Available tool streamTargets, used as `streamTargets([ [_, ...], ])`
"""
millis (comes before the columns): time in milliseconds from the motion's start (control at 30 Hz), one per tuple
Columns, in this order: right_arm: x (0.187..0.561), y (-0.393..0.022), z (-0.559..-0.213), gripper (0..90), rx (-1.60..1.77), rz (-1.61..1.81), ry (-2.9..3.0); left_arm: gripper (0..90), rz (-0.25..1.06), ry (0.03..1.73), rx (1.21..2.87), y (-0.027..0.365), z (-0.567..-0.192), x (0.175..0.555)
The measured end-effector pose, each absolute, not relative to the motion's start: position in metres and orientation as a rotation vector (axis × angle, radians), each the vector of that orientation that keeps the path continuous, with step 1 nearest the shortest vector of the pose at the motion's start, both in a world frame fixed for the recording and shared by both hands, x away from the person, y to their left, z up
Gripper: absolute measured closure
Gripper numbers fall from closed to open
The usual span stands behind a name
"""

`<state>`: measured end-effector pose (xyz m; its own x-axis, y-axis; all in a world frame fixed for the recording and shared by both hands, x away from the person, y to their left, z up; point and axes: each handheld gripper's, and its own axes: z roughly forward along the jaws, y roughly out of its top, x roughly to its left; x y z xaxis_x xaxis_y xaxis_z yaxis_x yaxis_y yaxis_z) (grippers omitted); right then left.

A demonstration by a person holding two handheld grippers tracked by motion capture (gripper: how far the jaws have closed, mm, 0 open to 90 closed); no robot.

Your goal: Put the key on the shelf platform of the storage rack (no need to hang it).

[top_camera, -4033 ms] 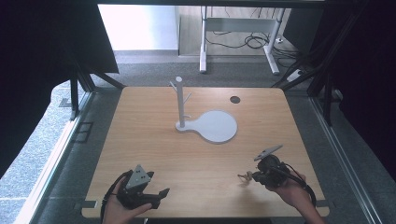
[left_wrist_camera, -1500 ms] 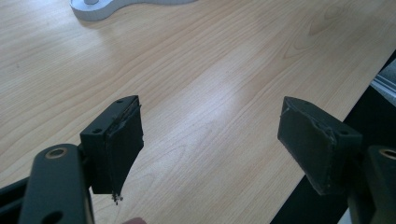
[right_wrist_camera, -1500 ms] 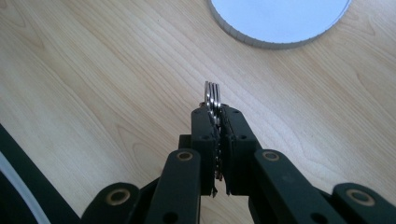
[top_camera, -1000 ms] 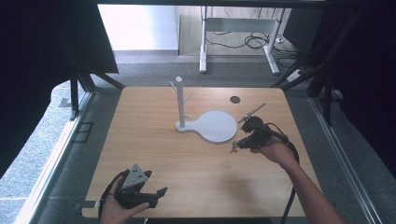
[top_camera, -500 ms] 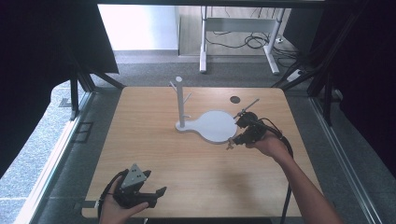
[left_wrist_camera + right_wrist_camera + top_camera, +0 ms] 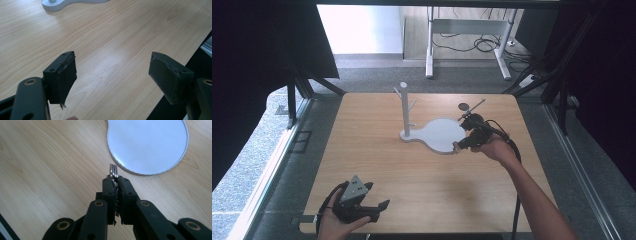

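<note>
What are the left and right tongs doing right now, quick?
Left tongs: open, nothing between the jaws.
Right tongs: closed on a small stack of thin silver metal rings, beside the white round stand base.

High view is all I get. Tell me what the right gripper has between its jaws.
Observer: The right gripper is shut on a thin silvery metal piece; its looped edges stick out past the tips.
Operator: Report where those tips stand against the white base.
Observer: Just short of the round rim of the base, over the table. I cannot tell whether the metal touches the rim.
Operator: Now check the left gripper.
Observer: The left gripper has its jaws wide open, with nothing but wood between them.
</note>
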<state>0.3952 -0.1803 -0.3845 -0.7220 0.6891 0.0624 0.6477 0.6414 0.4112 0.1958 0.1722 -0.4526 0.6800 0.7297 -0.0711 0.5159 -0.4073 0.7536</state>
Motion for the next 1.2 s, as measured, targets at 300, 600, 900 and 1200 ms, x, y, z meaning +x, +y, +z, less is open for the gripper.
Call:
streamTargets([
  [300,0.410,-0.170,-0.384,85.0,1.125,0.642,2.756,22.6,0.345,0.957,2.095,0.174,-0.452,0.196],
  [600,0.428,-0.162,-0.388,85.0,1.137,0.630,2.757,22.6,0.347,0.960,2.085,0.176,-0.451,0.195],
  [900,0.452,-0.154,-0.395,85.0,1.168,0.636,2.757,22.6,0.346,0.968,2.080,0.180,-0.452,0.197],
  [1200,0.474,-0.145,-0.412,85.0,1.199,0.628,2.758,22.6,0.343,0.968,2.076,0.182,-0.452,0.197],
])
